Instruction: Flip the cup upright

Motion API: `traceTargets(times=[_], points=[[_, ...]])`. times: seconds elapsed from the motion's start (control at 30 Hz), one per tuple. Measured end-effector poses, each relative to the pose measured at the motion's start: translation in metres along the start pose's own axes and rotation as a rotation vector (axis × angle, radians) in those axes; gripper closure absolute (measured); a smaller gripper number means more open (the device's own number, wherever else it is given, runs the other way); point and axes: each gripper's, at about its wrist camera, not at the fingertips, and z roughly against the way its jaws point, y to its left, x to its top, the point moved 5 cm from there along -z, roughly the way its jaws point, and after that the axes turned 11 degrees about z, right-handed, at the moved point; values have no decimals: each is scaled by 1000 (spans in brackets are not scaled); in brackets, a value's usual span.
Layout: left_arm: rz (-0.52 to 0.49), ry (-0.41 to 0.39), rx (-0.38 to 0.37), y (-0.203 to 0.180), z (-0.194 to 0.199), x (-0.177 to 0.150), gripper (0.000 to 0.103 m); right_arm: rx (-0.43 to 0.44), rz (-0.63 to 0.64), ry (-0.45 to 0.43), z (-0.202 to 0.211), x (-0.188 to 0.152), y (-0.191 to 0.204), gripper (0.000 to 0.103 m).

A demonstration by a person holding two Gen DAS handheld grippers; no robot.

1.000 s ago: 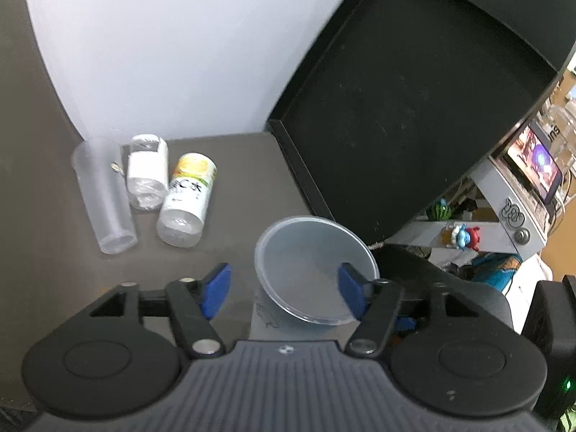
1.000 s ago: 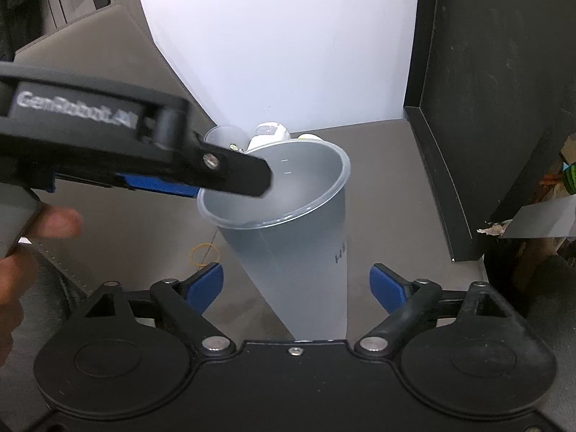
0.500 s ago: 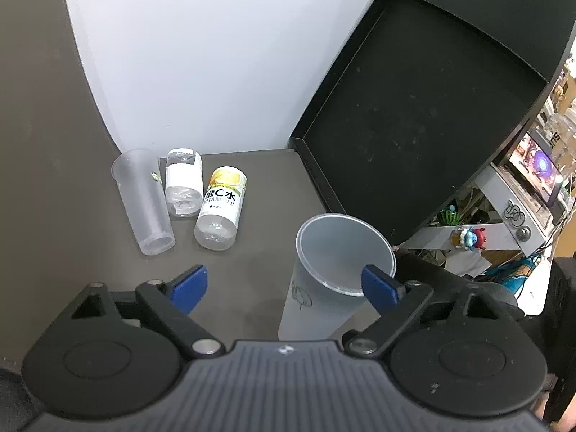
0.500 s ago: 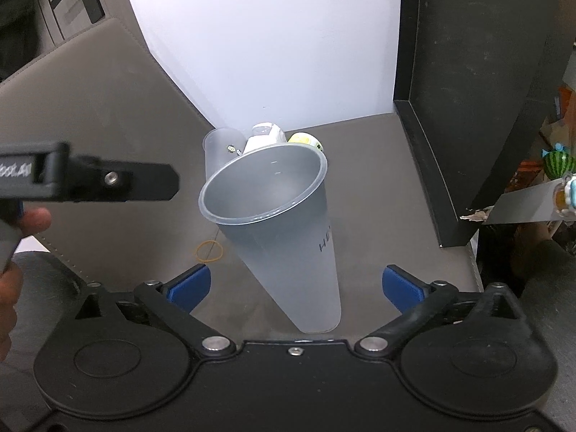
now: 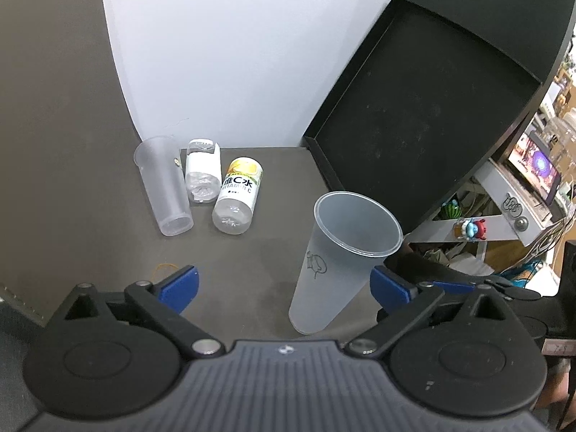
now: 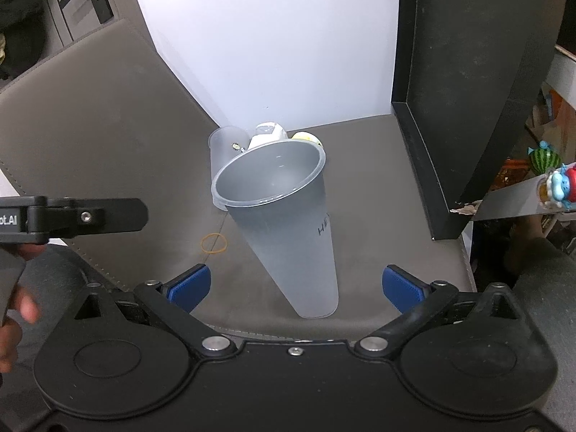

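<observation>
A frosted translucent cup [image 5: 334, 262] stands upright, mouth up, on the dark grey surface; it also shows in the right wrist view [image 6: 288, 230]. My left gripper [image 5: 284, 288] is open and empty, with the cup standing apart just inside its right finger. My right gripper [image 6: 295, 288] is open and empty, with the cup's base between its fingers, touching neither. The left gripper's finger [image 6: 86, 217] shows at the left of the right wrist view.
A second frosted cup [image 5: 162, 183] and two plastic bottles [image 5: 237, 194] lie on their sides near the white back wall. A yellow rubber band [image 6: 214, 243] lies on the surface. A black panel [image 5: 414, 122] leans at the right; the surface edge drops off beside it.
Both grippers have opened wider and drawn back from the cup. The left gripper has moved off to the left. The cup stays standing on the surface.
</observation>
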Motion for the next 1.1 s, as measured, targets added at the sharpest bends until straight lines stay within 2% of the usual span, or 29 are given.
traceTargets(times=[0.43, 1.1], points=[[-24, 11, 32, 11, 13, -22, 2, -25, 39, -70, 22, 1, 6, 0], [5, 31, 27, 19, 12, -33, 2, -3, 41, -10, 22, -7, 18, 0]])
